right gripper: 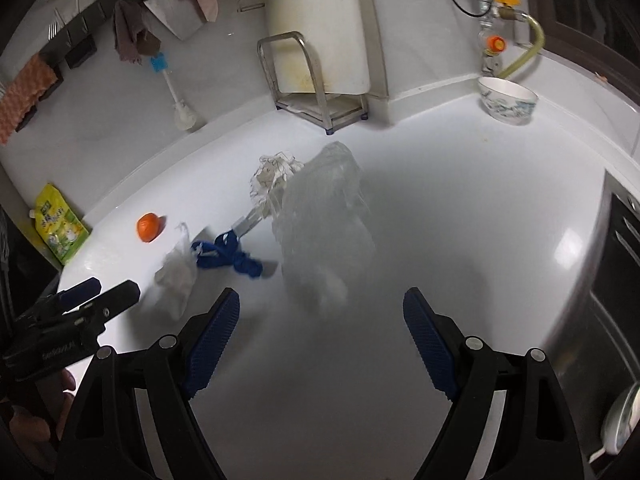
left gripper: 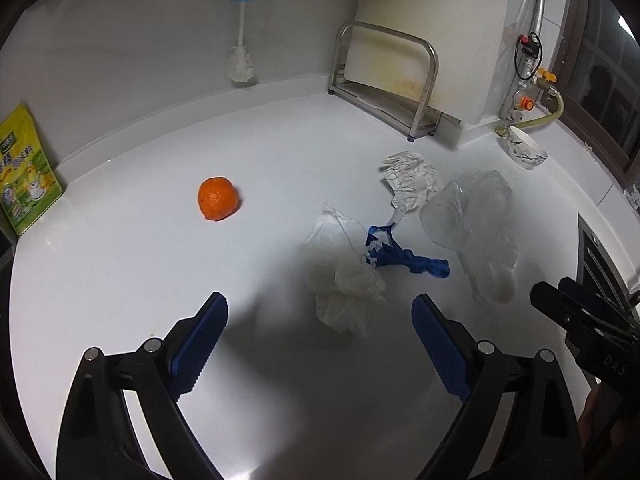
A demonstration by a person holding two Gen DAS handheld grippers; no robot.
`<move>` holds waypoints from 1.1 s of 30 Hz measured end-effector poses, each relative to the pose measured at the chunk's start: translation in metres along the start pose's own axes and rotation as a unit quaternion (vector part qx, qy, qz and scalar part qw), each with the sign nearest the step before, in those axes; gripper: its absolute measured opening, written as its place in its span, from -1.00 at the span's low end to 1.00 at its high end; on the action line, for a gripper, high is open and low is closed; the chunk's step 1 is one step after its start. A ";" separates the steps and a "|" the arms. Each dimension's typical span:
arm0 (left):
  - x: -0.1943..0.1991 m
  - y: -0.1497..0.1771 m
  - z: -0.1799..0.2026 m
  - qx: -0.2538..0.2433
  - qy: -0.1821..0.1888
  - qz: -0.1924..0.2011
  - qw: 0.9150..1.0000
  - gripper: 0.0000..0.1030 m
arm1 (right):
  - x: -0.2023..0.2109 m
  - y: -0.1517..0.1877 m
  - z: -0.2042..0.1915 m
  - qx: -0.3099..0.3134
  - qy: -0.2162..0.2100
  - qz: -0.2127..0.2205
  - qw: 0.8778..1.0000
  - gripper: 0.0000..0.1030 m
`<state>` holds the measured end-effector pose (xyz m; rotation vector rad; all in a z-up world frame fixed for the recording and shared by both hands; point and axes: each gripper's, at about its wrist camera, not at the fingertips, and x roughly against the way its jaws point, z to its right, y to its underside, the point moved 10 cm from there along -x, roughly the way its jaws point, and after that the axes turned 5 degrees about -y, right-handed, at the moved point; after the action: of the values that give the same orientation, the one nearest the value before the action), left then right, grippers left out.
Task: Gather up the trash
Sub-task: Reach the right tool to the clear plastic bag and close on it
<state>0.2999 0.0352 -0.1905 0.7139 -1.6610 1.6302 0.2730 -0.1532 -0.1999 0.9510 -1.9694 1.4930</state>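
Observation:
Several pieces of trash lie on the white counter [left gripper: 120, 272]. A crumpled white tissue [left gripper: 344, 280] [right gripper: 176, 276] sits just ahead of my open left gripper [left gripper: 320, 320]. Beside it lies a blue twisted wrapper [left gripper: 404, 256] [right gripper: 232, 256], then a crumpled printed paper [left gripper: 408, 180] [right gripper: 272, 176] and a clear plastic bag [left gripper: 476, 232] [right gripper: 324, 216]. An orange [left gripper: 218, 199] [right gripper: 148, 227] rests further left. My right gripper [right gripper: 320, 320] hangs open just short of the plastic bag, nothing between its fingers. The right gripper's tip [left gripper: 580, 312] shows at the left view's right edge.
A steel rack [left gripper: 384, 80] [right gripper: 316, 92] with a white cutting board stands at the back wall, a bottle brush [left gripper: 242, 52] [right gripper: 176, 96] left of it. A patterned bowl [left gripper: 524, 148] [right gripper: 508, 100] sits back right near gas pipes. A green-yellow pouch [left gripper: 28, 164] [right gripper: 60, 224] leans far left. A dark stove edge [right gripper: 616, 272] lies right.

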 end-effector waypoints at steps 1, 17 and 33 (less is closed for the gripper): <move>-0.004 -0.002 0.000 -0.001 -0.001 -0.001 1.000 0.78 | -0.006 -0.004 -0.001 0.005 0.003 0.000 1.000 0.56; -0.039 -0.004 0.001 -0.001 0.008 -0.026 1.000 0.78 | -0.066 -0.021 0.010 0.027 0.048 -0.032 0.998 0.55; -0.052 -0.003 0.005 0.000 0.007 -0.034 0.999 0.78 | -0.049 -0.024 0.003 0.015 0.012 -0.003 1.000 -0.30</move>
<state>0.3334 0.0257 -0.2290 0.7487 -1.6101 1.5845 0.3226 -0.1489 -0.2217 0.9451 -1.9310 1.5272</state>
